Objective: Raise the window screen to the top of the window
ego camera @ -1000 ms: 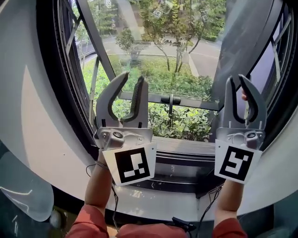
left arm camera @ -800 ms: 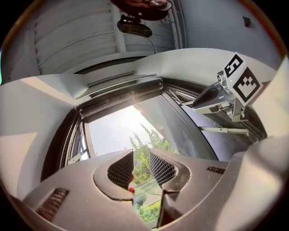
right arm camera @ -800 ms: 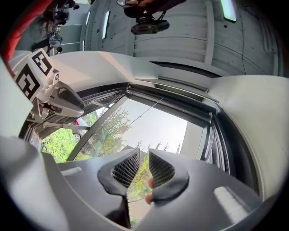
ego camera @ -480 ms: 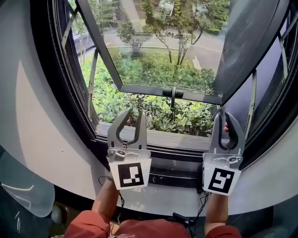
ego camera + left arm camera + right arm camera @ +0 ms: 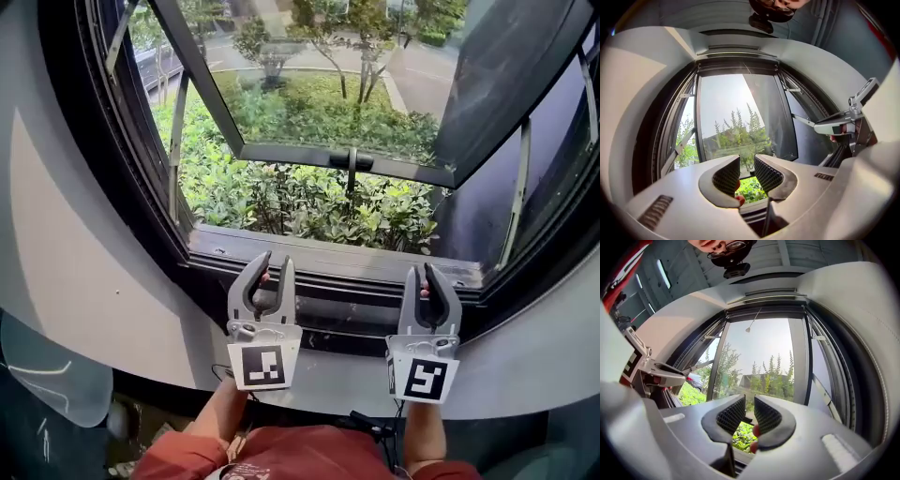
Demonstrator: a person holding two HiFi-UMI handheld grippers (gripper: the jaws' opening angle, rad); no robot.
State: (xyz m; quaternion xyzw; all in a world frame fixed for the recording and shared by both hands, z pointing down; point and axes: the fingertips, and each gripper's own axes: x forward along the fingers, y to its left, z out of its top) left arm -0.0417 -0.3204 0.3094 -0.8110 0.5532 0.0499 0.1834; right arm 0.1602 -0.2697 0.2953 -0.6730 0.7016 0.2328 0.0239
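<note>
No screen mesh shows across the window opening (image 5: pixel 309 202); I cannot tell where the screen sits. Dark rails (image 5: pixel 337 286) run along the sill, and a pale housing (image 5: pixel 736 47) spans the top of the frame. My left gripper (image 5: pixel 275 261) is low in front of the sill rails, jaws apart with nothing between them; the left gripper view (image 5: pixel 746 161) shows only foliage through the gap. My right gripper (image 5: pixel 422 272) stands level with it at the right, jaws narrowly apart and empty (image 5: pixel 749 401). Both point slightly upward at the window.
The glass sash (image 5: pixel 328 103) is swung outward, with its handle (image 5: pixel 352 161) on the lower edge and stay arms (image 5: pixel 175 141) at the sides. Bushes (image 5: pixel 300 202) lie outside below. A white curved wall (image 5: pixel 84 281) surrounds the dark frame.
Both grippers have sunk together from the level of the sash's lower edge down to the sill rails. Their jaw gaps look unchanged.
</note>
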